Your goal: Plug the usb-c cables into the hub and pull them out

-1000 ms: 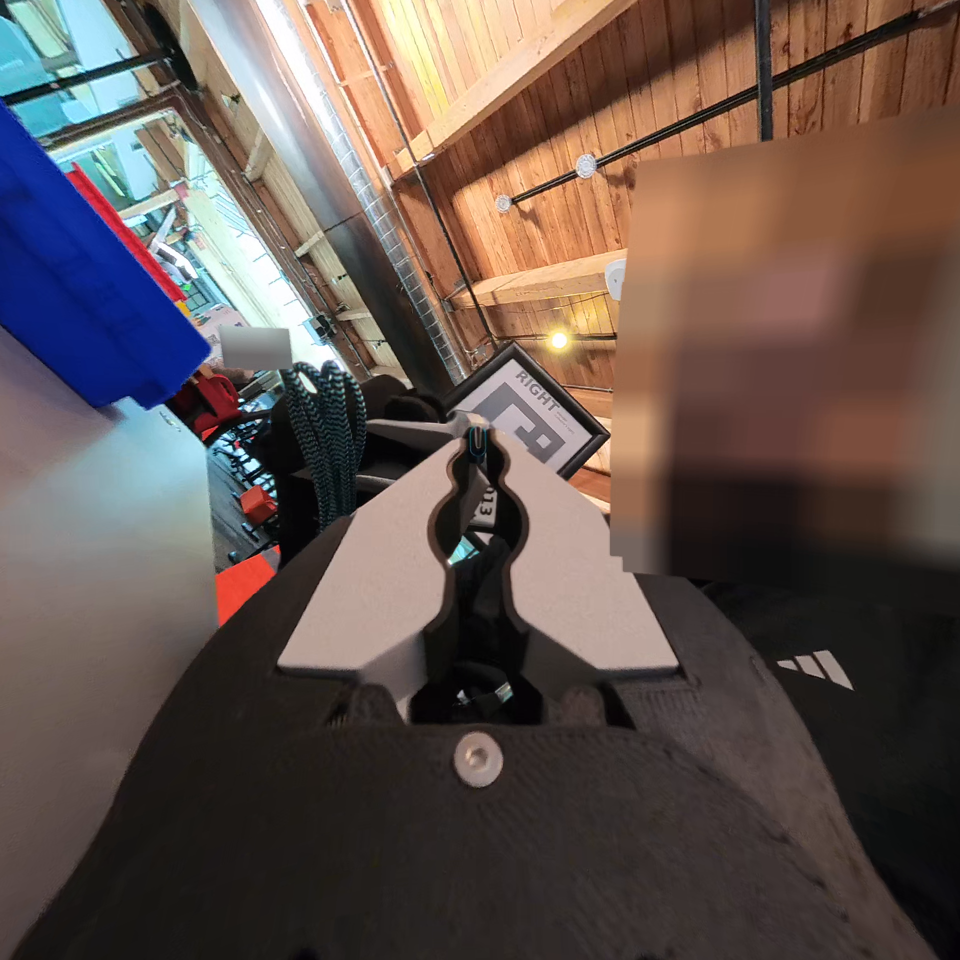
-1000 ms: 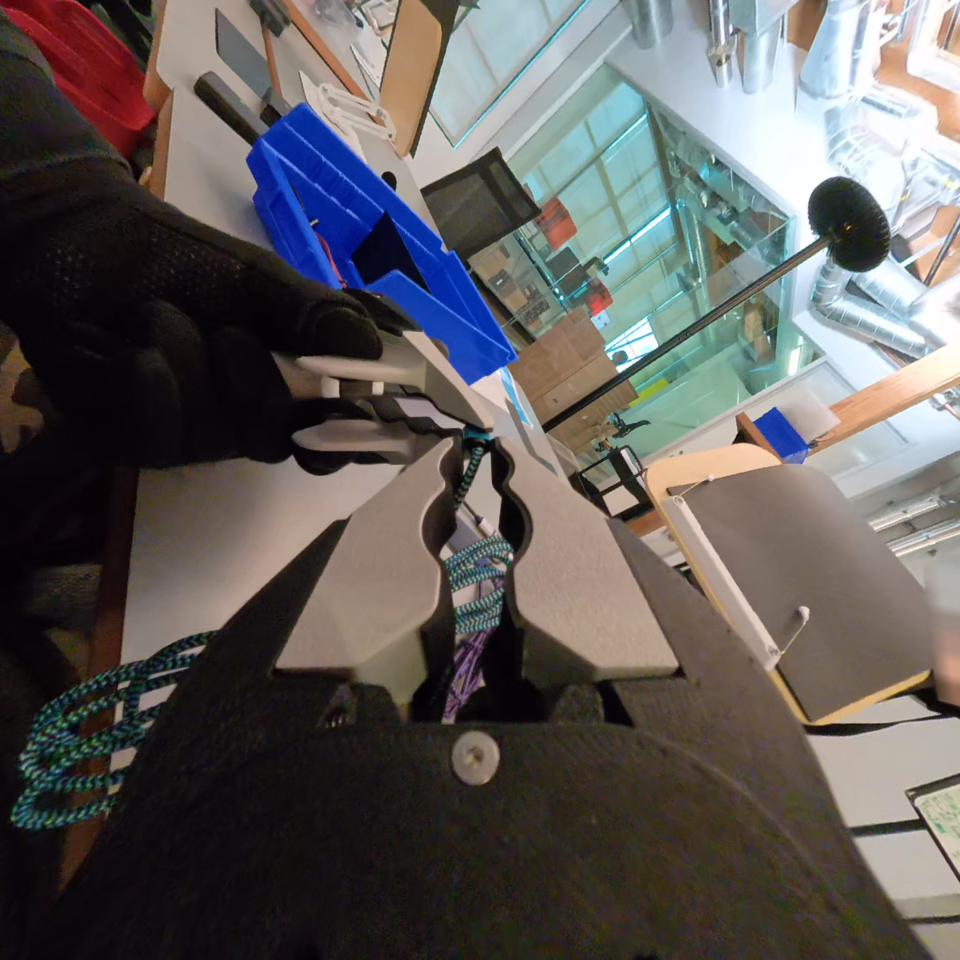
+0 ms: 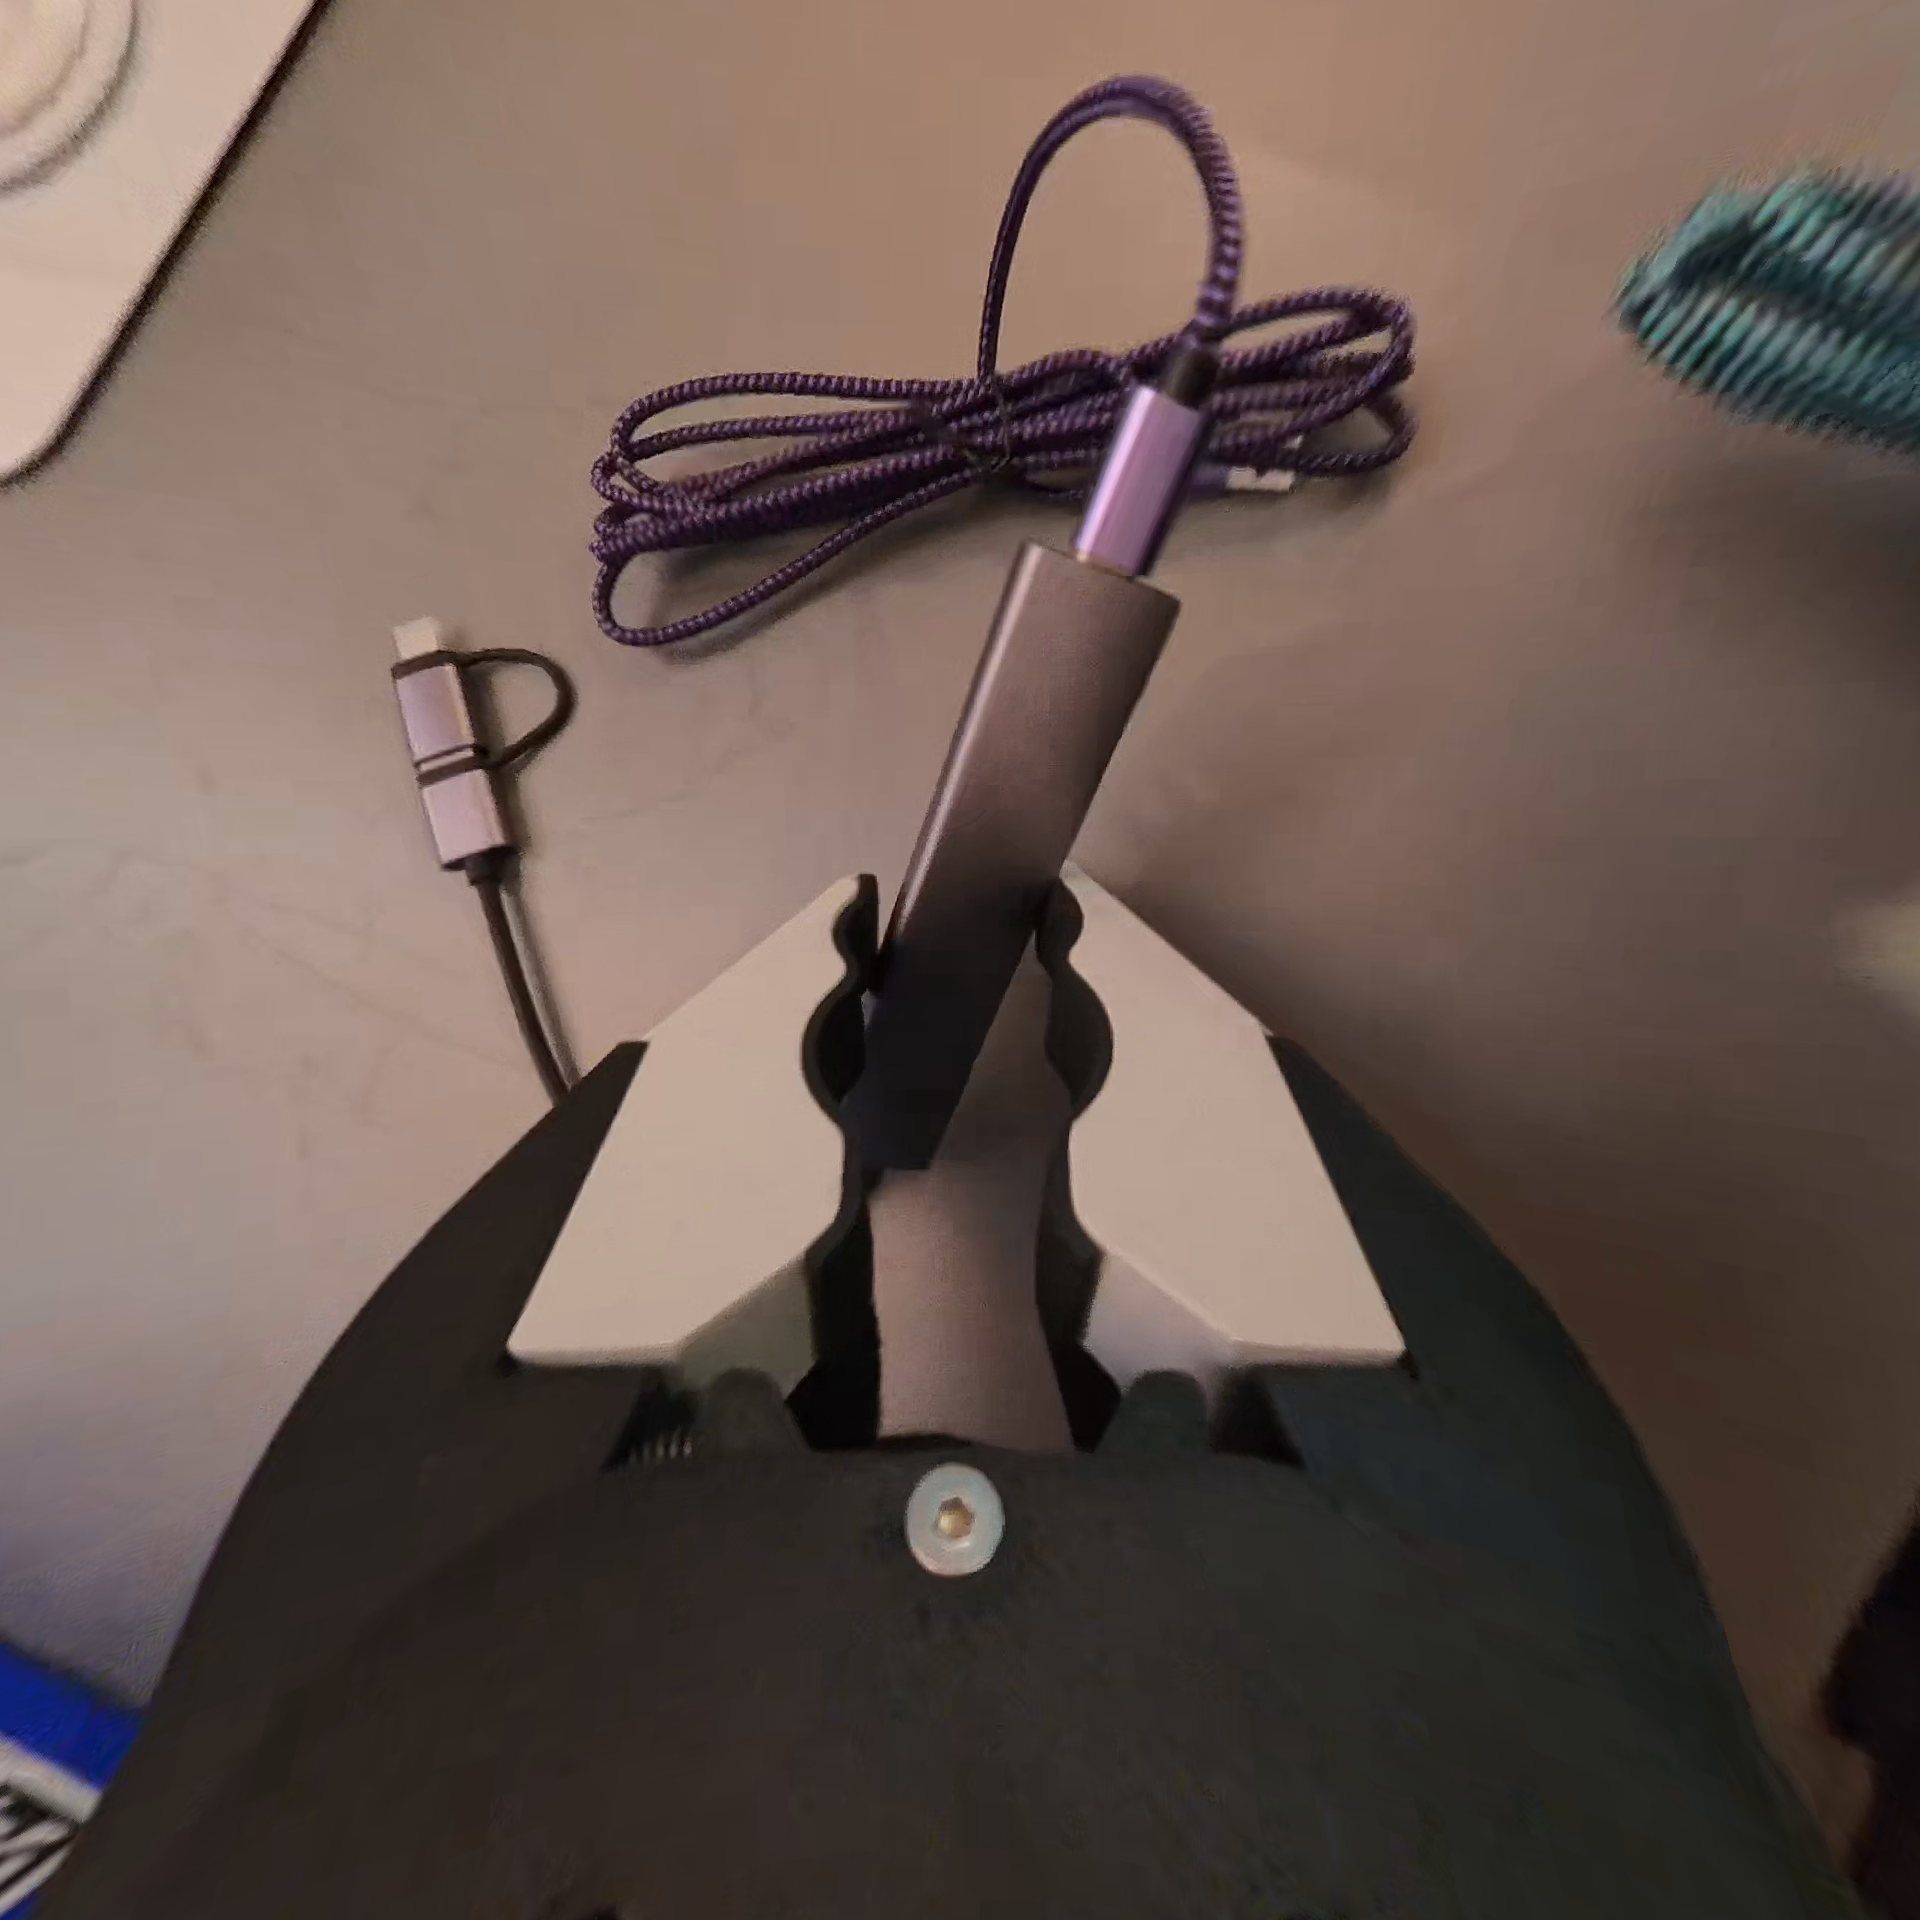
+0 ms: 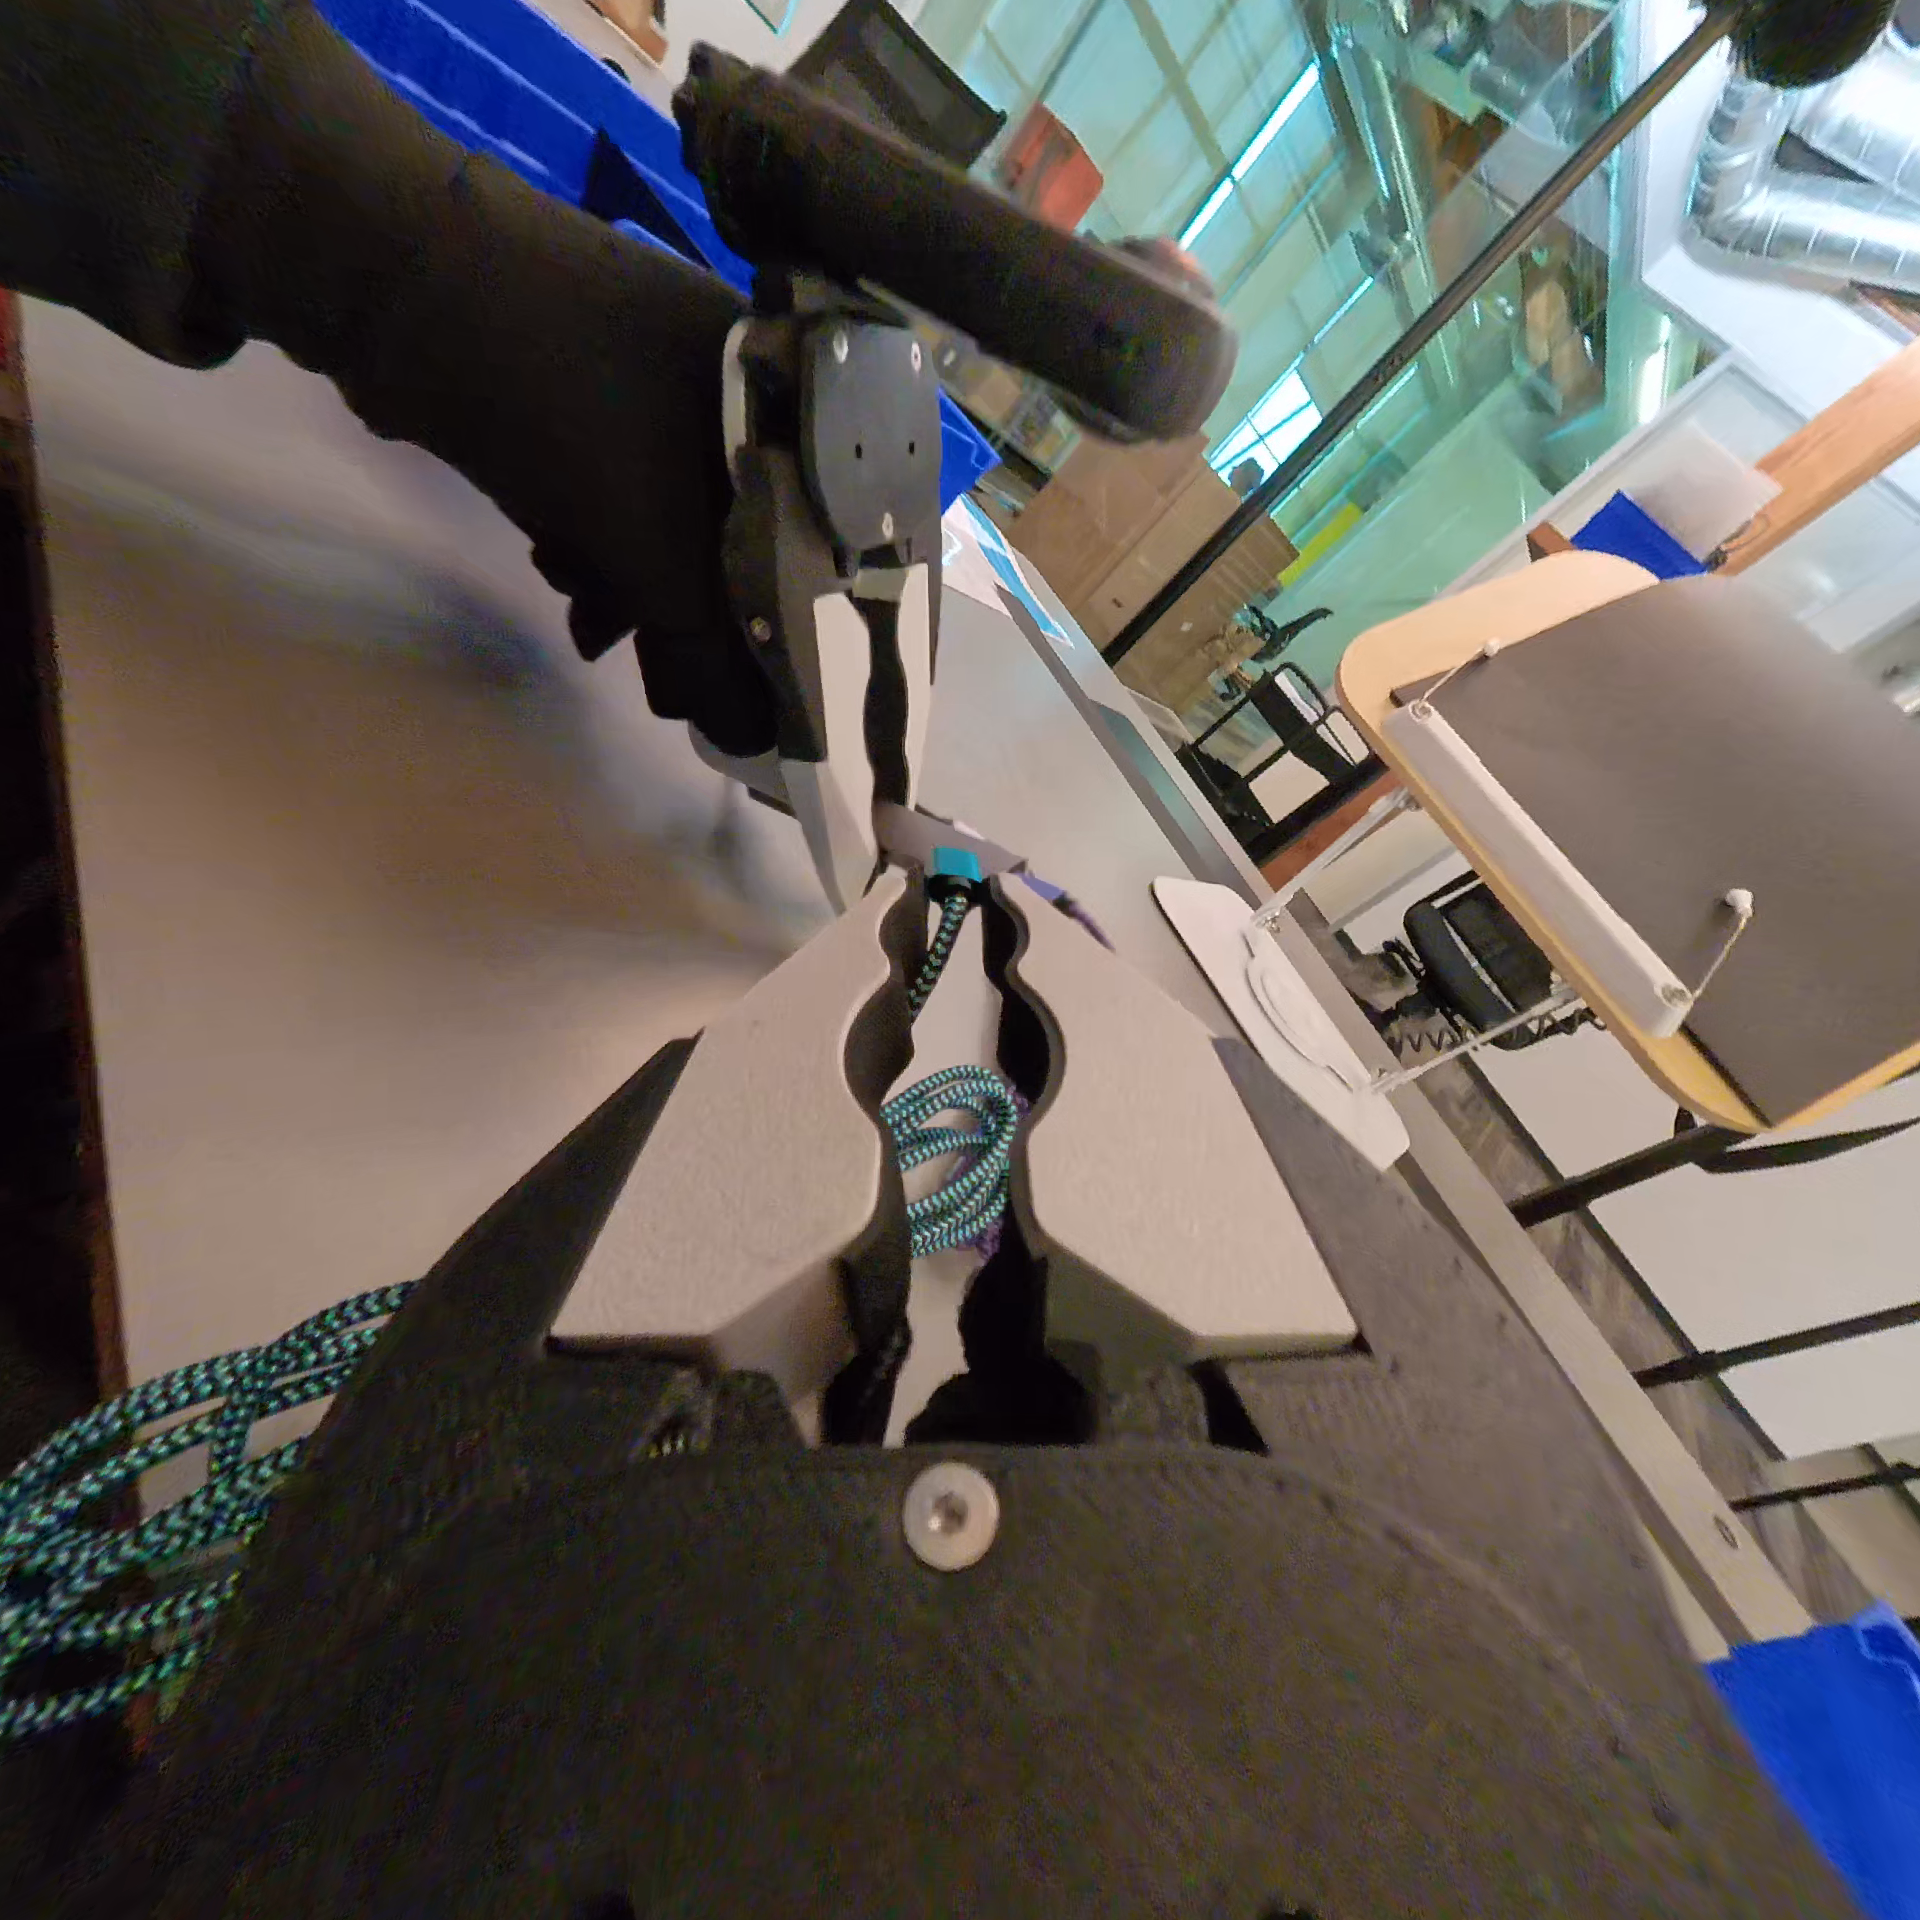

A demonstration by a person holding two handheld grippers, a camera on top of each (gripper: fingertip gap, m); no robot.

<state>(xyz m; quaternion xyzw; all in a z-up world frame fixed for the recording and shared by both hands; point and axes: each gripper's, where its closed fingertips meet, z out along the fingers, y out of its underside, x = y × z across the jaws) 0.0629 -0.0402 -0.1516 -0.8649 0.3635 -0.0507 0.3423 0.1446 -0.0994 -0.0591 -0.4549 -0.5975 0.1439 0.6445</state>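
My left gripper is shut on the grey bar-shaped hub, holding it above the table. A purple plug sits in the hub's far end, and its purple braided cable lies coiled on the table. My right gripper is shut on the teal braided cable just behind its teal plug. The plug's tip meets the side of the hub; I cannot tell how deep it sits. The left gripper points down there, held by a black-gloved hand.
The hub's own lead with a grey adapter plug lies on the table at left. A white pad lies near the table's far edge. Blue bins stand behind the hand. A chair back stands past the table edge. About 15 cm separates my left fingertips from my right.
The left gripper has swung from pointing up towards the ceiling to pointing down at the table, still gripping. The right gripper keeps hold of the teal cable at the hub.
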